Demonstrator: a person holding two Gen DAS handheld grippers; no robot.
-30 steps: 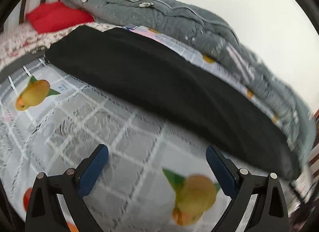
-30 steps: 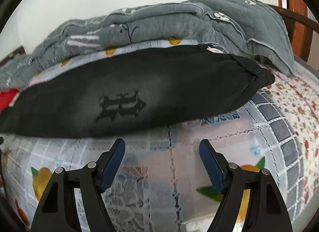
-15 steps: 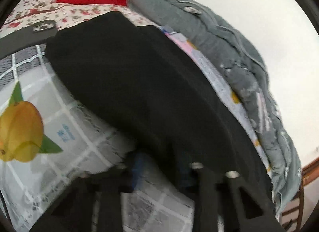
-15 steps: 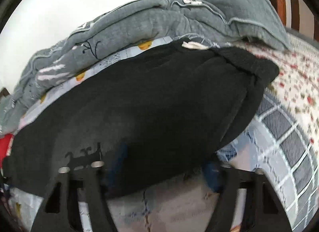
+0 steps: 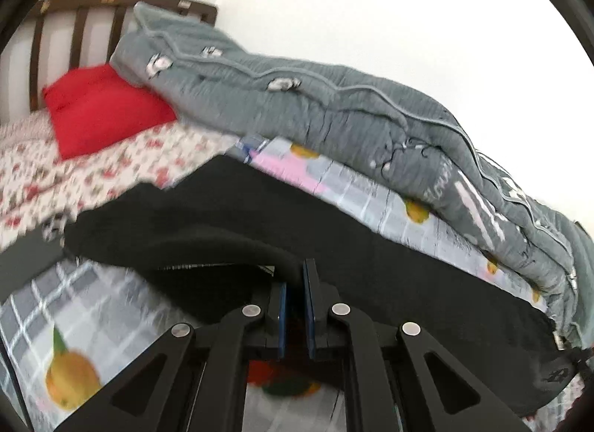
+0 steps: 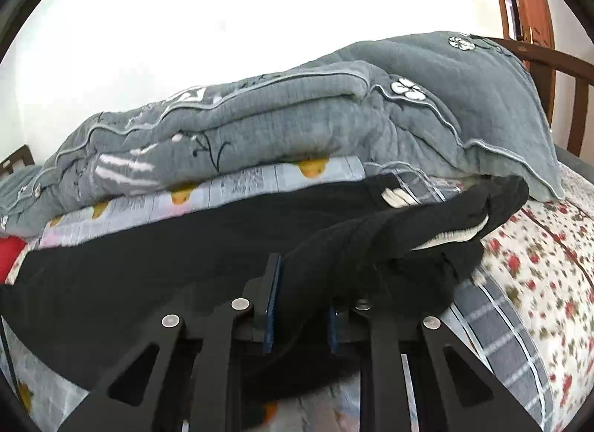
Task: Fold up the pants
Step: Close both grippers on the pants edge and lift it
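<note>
Both tools are clamped on the near edge of the black pants (image 5: 371, 246): left tool (image 5: 295, 298), right tool (image 6: 300, 302). They lie across the bed (image 6: 538, 283), so I can lift evenly for folding.

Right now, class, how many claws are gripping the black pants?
2. The left claw pinches the near edge of the black pants toward the leg end; the right claw clamps bunched fabric near the waistband end.
</note>
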